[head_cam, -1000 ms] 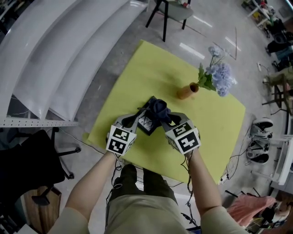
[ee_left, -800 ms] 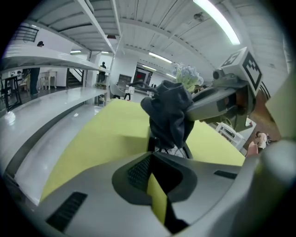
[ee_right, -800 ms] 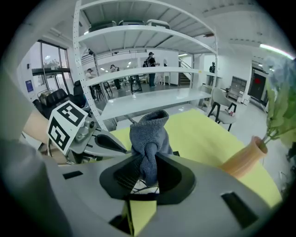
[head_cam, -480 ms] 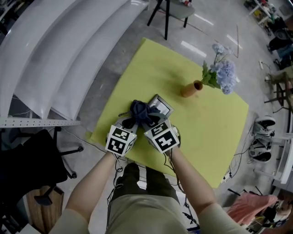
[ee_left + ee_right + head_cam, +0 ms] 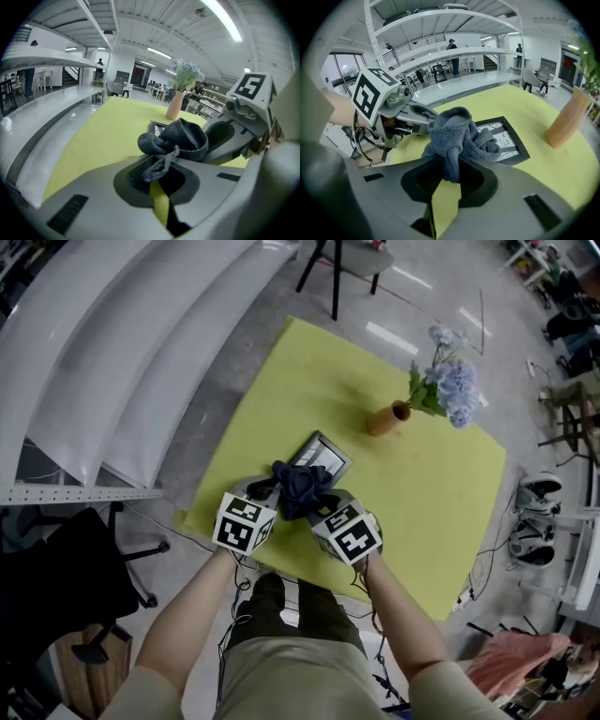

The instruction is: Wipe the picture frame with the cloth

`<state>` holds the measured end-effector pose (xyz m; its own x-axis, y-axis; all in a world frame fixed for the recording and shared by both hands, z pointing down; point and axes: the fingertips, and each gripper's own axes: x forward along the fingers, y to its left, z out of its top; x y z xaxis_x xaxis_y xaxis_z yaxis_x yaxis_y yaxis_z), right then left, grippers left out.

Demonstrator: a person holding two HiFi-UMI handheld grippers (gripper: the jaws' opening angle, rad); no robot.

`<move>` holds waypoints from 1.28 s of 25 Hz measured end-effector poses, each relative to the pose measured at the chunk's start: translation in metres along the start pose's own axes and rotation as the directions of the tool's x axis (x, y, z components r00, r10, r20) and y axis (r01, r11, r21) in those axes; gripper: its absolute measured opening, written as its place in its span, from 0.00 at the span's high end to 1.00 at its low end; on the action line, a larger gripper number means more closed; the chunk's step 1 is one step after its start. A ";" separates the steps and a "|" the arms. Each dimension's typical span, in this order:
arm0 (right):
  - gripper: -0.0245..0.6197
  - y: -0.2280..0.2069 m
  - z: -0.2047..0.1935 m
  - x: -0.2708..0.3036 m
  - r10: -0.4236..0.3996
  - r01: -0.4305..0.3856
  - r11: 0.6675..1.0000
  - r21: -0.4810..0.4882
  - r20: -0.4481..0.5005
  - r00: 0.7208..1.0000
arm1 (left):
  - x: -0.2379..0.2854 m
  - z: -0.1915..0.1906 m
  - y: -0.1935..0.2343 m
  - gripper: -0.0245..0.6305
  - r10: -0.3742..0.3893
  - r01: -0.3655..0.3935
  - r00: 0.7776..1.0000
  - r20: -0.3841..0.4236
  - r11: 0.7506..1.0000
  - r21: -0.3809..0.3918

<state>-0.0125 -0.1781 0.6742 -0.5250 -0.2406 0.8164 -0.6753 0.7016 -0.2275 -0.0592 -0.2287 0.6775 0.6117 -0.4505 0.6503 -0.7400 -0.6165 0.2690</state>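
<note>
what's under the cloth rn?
The picture frame: its far end sticks out from under the cloth, flat on the yellow mat. Its near part is covered and can't be seen.

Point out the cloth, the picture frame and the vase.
cloth (image 5: 457, 133), right gripper view, on its bunched middle.
picture frame (image 5: 507, 140), right gripper view, on its printed face.
vase (image 5: 383, 419), head view, on its body.

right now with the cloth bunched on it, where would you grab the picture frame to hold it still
Probably the bare far corner of the picture frame, coming in low from the vase side. It lies flat on the yellow table, and the cloth in the right gripper covers its near end.
</note>
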 end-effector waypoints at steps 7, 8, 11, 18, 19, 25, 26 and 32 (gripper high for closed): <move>0.83 -0.013 -0.043 -0.031 -0.044 0.048 0.997 0.060 -0.062 0.997 | 0.001 -0.001 -0.002 0.95 0.002 -0.002 1.000 -0.004 1.000 -0.016; 0.83 -0.016 -0.049 -0.039 -0.059 0.064 0.995 0.076 -0.059 0.997 | 0.000 -0.001 -0.002 0.95 -0.002 0.001 1.000 -0.006 0.999 -0.035; 0.83 -0.028 -0.059 -0.067 -0.127 0.131 0.986 0.105 -0.046 0.991 | -0.003 -0.004 0.000 0.95 0.005 -0.007 1.000 -0.025 0.998 -0.062; 0.83 -0.045 -0.023 -0.133 -0.240 0.206 0.957 0.206 0.155 0.958 | -0.032 0.022 -0.009 0.95 0.036 -0.034 0.999 0.041 0.998 -0.044; 0.83 -0.043 -0.014 -0.143 -0.245 0.203 0.956 0.212 0.191 0.951 | -0.039 0.032 -0.012 0.95 0.038 -0.034 0.997 0.067 0.998 -0.045; 0.83 -0.030 0.047 -0.209 -0.265 0.201 0.960 0.197 0.392 0.881 | -0.101 0.107 -0.038 0.95 0.040 -0.047 0.976 0.215 0.998 0.028; 0.83 -0.027 0.056 -0.222 -0.271 0.206 0.959 0.192 0.422 0.865 | -0.115 0.122 -0.045 0.95 0.038 -0.052 0.969 0.243 0.997 0.052; 0.83 -0.002 0.109 -0.305 -0.297 0.245 0.955 0.170 0.602 0.741 | -0.185 0.190 -0.082 0.95 0.042 -0.138 0.919 0.391 0.966 0.221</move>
<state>0.0923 -0.1789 0.3679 -0.5002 -0.7905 0.3533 -0.8611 0.4971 -0.1070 -0.0587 -0.2170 0.4002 0.6407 -0.6927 0.3312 -0.7372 -0.6755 0.0132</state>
